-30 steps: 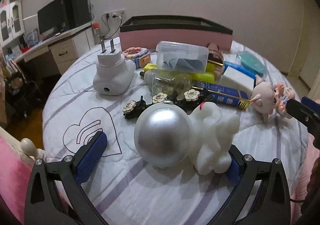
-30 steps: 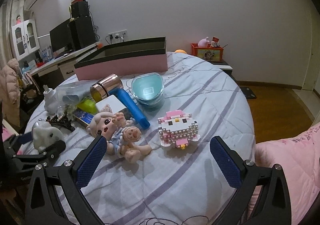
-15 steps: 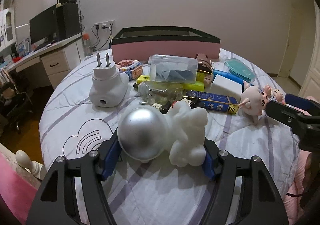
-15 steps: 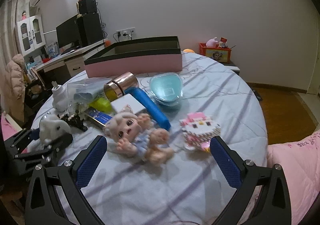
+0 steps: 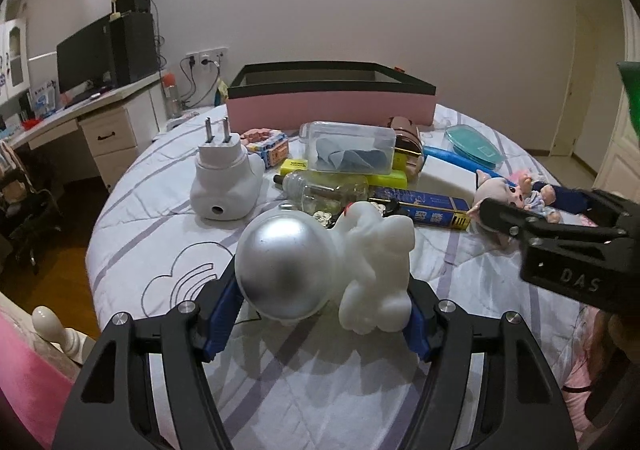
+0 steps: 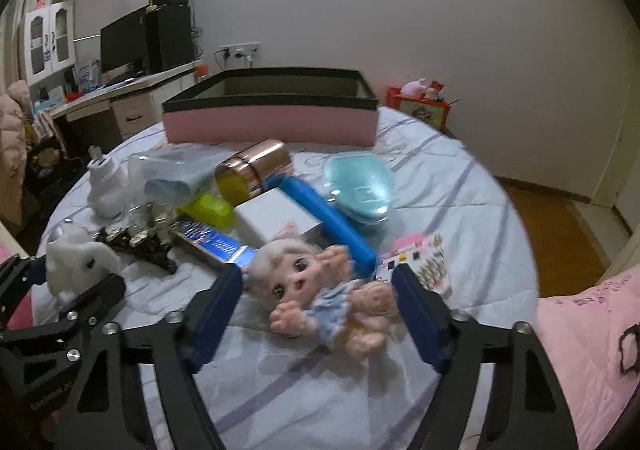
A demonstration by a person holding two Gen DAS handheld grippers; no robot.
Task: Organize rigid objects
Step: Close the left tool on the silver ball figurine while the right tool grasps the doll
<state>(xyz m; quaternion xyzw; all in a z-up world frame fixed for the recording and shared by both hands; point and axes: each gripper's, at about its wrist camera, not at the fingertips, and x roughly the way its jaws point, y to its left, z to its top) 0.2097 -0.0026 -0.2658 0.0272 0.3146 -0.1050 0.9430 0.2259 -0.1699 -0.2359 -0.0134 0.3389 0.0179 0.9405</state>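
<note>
Both our grippers have just been closing: the left gripper (image 5: 320,314) now clamps the astronaut (image 5: 324,262) and the right gripper (image 6: 320,314) flanks the doll (image 6: 316,298), grip uncertain, both in front of the pink box (image 5: 332,106), awaiting lifting.

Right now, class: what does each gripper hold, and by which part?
Left gripper: the astronaut figure, clamped across silver helmet and white body. Right gripper: jaws have just been closing around the doll, head to legs; contact cannot be told.
</note>
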